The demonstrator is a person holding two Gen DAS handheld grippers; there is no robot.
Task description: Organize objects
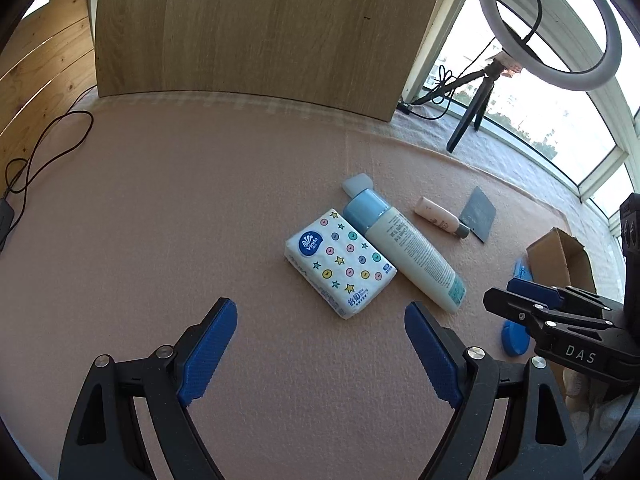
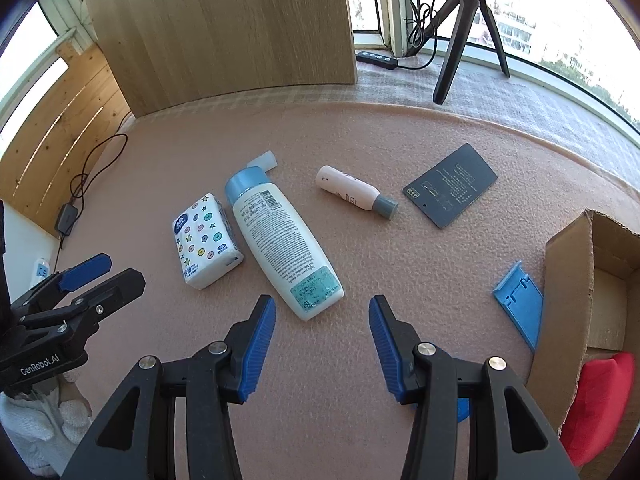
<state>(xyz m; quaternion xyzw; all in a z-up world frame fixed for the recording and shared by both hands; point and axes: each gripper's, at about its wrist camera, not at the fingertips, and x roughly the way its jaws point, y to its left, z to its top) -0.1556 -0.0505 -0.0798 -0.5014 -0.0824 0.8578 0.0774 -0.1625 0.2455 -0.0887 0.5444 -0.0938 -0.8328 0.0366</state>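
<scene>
On the pink mat lie a star-patterned tissue pack (image 1: 339,261) (image 2: 207,239) and, touching its right side, a large white bottle with a blue cap (image 1: 404,242) (image 2: 280,240). Further right are a small white bottle with a grey cap (image 1: 440,222) (image 2: 356,192) and a dark card (image 1: 477,214) (image 2: 450,185). My left gripper (image 1: 320,322) hovers open just short of the tissue pack. Open too, my right gripper (image 2: 322,316) sits near the large bottle's base. Neither holds anything.
A cardboard box (image 2: 592,280) (image 1: 560,258) stands at the right with something red (image 2: 600,396) beside it and a blue plastic stand (image 2: 520,304) against its side. A wooden panel (image 1: 260,28), a ring light tripod (image 2: 468,28), a power strip (image 2: 376,58) and cables (image 1: 44,152) line the far and left edges.
</scene>
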